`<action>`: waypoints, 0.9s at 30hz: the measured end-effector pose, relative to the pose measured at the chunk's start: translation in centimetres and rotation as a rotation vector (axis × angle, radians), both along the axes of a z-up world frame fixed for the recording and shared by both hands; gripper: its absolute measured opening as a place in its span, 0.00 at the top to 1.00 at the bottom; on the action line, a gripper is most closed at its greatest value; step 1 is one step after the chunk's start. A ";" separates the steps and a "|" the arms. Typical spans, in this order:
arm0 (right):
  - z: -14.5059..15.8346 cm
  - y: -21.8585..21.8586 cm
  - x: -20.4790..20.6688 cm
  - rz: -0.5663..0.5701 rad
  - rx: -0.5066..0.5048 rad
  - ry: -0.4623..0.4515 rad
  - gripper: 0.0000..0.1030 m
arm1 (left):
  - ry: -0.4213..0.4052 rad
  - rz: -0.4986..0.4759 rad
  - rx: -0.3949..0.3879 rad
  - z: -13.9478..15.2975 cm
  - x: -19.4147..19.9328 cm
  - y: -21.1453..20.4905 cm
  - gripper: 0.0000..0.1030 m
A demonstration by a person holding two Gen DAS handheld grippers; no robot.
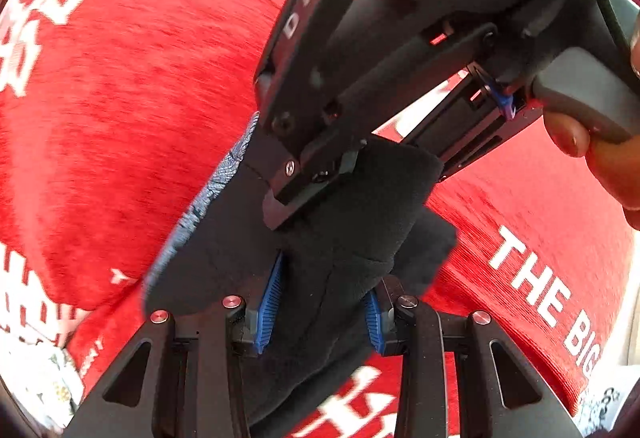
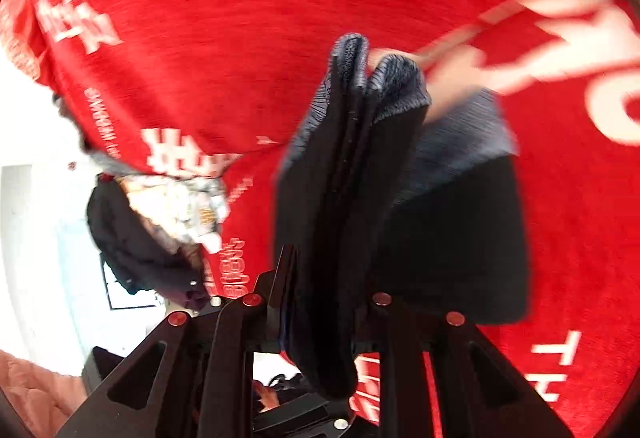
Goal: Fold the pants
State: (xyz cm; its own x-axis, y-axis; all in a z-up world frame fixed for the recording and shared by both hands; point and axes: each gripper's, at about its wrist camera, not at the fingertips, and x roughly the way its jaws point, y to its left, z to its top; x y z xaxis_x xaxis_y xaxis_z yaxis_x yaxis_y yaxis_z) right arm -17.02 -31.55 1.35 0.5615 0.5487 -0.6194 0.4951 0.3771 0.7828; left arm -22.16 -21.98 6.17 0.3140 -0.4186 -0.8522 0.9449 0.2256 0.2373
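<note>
Dark pants (image 1: 344, 222), bunched with a blue-grey waistband, are held above the red printed cloth (image 1: 132, 77). Left tongs (image 1: 320, 314) are clenched on the pants. Right tongs (image 2: 320, 302) likewise grip the pants, close beside the left pair.

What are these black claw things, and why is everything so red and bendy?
The black claws are grippers, tools with two fingers that a person squeezes by hand. Each one carries a little wide-eyed camera, which bends the picture. One picture looks along the left gripper; its blue pads pinch dark pants. The big black thing above is the right gripper, worked by the person's hand. The other picture looks along that right gripper, also closed on the pants, which have a grey waistband. The red underneath is a blanket with white letters.
</note>
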 end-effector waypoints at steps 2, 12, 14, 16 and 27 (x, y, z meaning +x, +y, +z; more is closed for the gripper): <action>-2.4 -0.5 -1.3 -0.015 0.011 0.045 0.78 | -0.010 -0.029 0.058 -1.9 -1.1 -0.8 0.64; -4.3 -1.3 -3.6 -0.047 -0.030 0.121 0.68 | 0.068 -0.029 0.084 -1.0 0.5 1.2 0.37; -2.9 -1.1 -3.2 -0.023 -0.118 0.154 0.67 | 0.094 0.007 0.065 0.4 1.9 2.5 0.37; -1.6 -1.0 -3.3 0.002 -0.227 0.203 0.66 | 0.108 0.063 0.051 1.5 3.7 3.9 0.37; 2.6 3.5 -0.8 0.057 -0.386 0.174 0.66 | 0.293 0.435 0.195 -2.5 14.1 9.9 0.27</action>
State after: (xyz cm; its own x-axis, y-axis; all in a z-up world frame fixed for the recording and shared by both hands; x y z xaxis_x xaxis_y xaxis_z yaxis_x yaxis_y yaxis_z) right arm -17.81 -28.05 3.92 0.4060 0.2855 -0.8681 0.5771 0.6565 0.4858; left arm -8.11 -12.12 3.63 0.1613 -0.1292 -0.9784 0.8070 0.5880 0.0554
